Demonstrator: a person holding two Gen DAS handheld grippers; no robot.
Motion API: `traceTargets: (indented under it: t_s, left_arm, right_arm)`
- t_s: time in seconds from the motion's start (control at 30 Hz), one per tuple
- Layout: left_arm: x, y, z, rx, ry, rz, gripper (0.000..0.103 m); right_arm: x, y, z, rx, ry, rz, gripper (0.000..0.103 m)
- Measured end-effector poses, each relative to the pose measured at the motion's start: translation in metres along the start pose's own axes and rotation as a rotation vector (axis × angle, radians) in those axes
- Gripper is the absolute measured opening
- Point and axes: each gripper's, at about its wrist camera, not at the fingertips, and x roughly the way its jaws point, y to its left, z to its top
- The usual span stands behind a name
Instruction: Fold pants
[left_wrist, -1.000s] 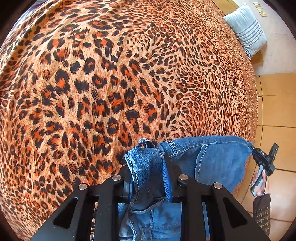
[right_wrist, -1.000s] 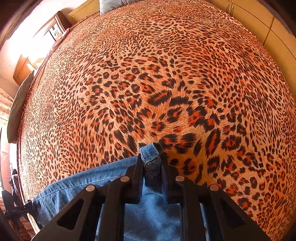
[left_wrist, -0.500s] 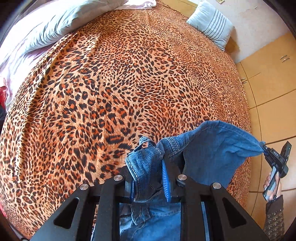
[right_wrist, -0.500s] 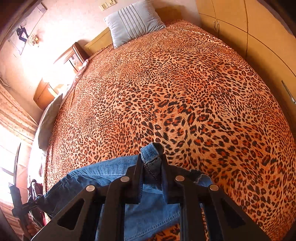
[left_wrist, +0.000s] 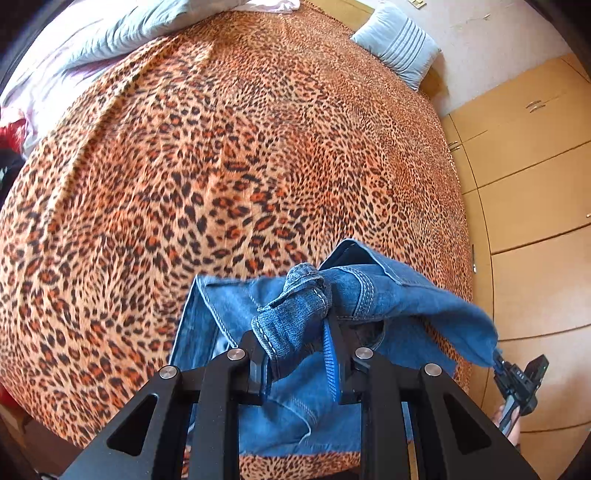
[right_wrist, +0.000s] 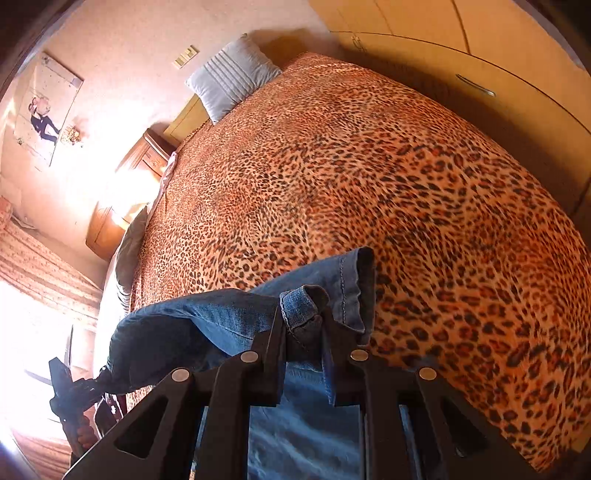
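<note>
Leopard bedspread (left_wrist: 258, 166), jeans (left_wrist: 295, 406) lower part cut off, both hand-held grippers clamped

Blue denim pants (left_wrist: 373, 295) with paler stitching, gripped by a black tool (left_wrist: 299, 343). Orange-and-black leopard print covers the bed (left_wrist: 221, 166). A pale grey-blue striped pillow (left_wrist: 399, 44), tan cupboard doors (left_wrist: 535, 177), and something red, possibly cloth (left_wrist: 13, 131).

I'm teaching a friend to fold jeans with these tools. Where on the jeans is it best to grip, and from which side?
Grip the thick stitched edges at the two ends of the jeans, as now: the left claw pinches a bunched seamed band, the right claw a hemmed edge. Come in from the near bed edge, fingers pointing across it; doubled seams give firm bite.
</note>
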Motion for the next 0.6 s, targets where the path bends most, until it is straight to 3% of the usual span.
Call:
traceTargets:
  t_s: [0.17,0.23,0.3,0.43,0.5,0.6]
  left_arm:
    - [0.040,0.043,-0.055,-0.097,0.179,0.061,0.022]
    - [0.056,0.055,-0.068,-0.118,0.239,0.108,0.023]
    - [0.051,0.062,-0.073,-0.138,0.244,0.099,0.028]
    - [0.010,0.064,-0.077,-0.114,0.213,0.051,0.051]
    - [-0.005,0.063,-0.082,-0.100,0.202,0.019,0.064]
    - [-0.013,0.060,-0.088,-0.130,0.168,-0.031,0.076]
  right_arm:
    - [-0.006,-0.082,-0.091,0.177,0.095,-0.104,0.016]
    - [0.004,-0.099,-0.118,0.190,0.154,-0.170,0.021]
    - [0.010,-0.108,-0.133,0.196,0.193,-0.218,0.023]
    - [-0.021,-0.110,-0.138,0.231,0.154,-0.190,0.031]
    - [-0.041,-0.109,-0.137,0.249,0.108,-0.175,0.047]
    - [-0.051,-0.118,-0.142,0.389,0.054,-0.091,0.056]
